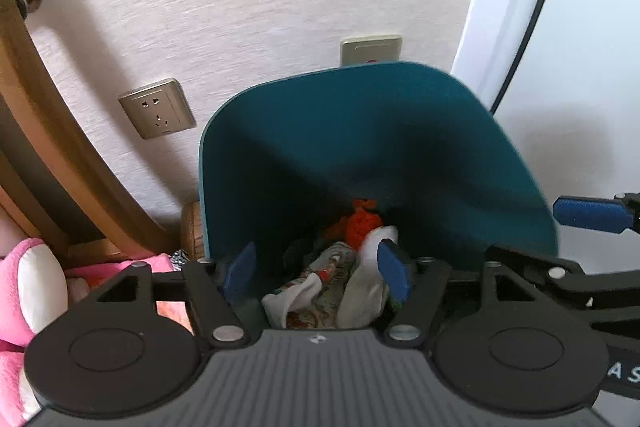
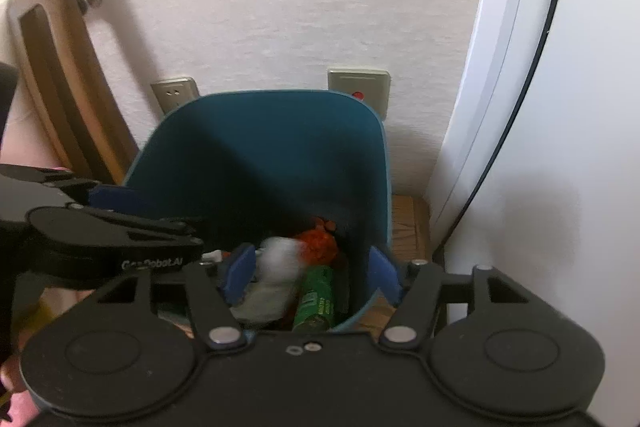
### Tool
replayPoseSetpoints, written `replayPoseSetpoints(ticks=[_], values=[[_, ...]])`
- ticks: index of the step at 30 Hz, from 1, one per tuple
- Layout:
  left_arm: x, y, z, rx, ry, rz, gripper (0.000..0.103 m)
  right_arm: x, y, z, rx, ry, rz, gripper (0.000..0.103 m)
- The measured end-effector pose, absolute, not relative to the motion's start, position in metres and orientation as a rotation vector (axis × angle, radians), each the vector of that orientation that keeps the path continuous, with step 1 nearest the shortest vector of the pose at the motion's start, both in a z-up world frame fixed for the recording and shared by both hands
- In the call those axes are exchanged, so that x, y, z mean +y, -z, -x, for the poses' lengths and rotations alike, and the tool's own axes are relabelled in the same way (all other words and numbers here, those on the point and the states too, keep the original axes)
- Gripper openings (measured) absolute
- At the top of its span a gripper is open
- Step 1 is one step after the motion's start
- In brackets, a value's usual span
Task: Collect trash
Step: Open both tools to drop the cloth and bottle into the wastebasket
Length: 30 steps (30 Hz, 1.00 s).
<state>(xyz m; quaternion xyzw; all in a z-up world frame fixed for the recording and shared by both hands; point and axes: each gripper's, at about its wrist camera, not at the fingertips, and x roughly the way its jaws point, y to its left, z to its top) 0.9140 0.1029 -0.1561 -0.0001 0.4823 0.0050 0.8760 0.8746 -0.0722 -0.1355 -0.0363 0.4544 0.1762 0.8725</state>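
While both of your grippers hang over the mouth of the teal bin [image 2: 260,147], the trash sits down in its bottom: a white crumpled wad [image 2: 280,259], an orange scrap [image 2: 318,241] behind it, a green wrapper [image 2: 318,297] towards the right wall, and in the left wrist view some printed paper [image 1: 320,287] under more white tissue [image 1: 366,291]. Your left gripper [image 1: 318,273] has its jaws spread wide with nothing between them, and your right gripper [image 2: 314,277] is likewise wide open and empty, the white wad looking blurred as if it is loose and not clamped. The risk from here is mostly collision: the two tools are close together above one narrow opening, so crossing them could knock one against the other or hook a finger on the rim. A finger caught on the rim could tip the bin, which seems light and stands on a small wooden stand [image 2: 408,223] just beside the white panel [image 2: 520,187], and spill what is already collected. Lift each tool straight up and apart.
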Motion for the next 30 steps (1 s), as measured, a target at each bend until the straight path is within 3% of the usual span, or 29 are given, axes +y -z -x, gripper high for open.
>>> replayPoseSetpoints(ticks=[17,21,23,30], values=[[0.106,0.113,-0.813,0.872,0.037,0.077,0.080,-0.104,0.101,-0.804,0.893,-0.499,0.099,0.080],[0.104,0.120,-0.780,0.871,0.026,0.079,0.080,-0.110,0.105,-0.780,0.878,-0.523,0.102,0.091],[0.102,0.126,-0.764,0.864,0.015,0.065,0.080,-0.116,0.109,-0.763,0.863,-0.532,0.085,0.102],[0.091,0.168,-0.709,0.880,0.019,0.054,0.080,-0.140,0.159,-0.709,0.901,-0.541,-0.010,0.103]])
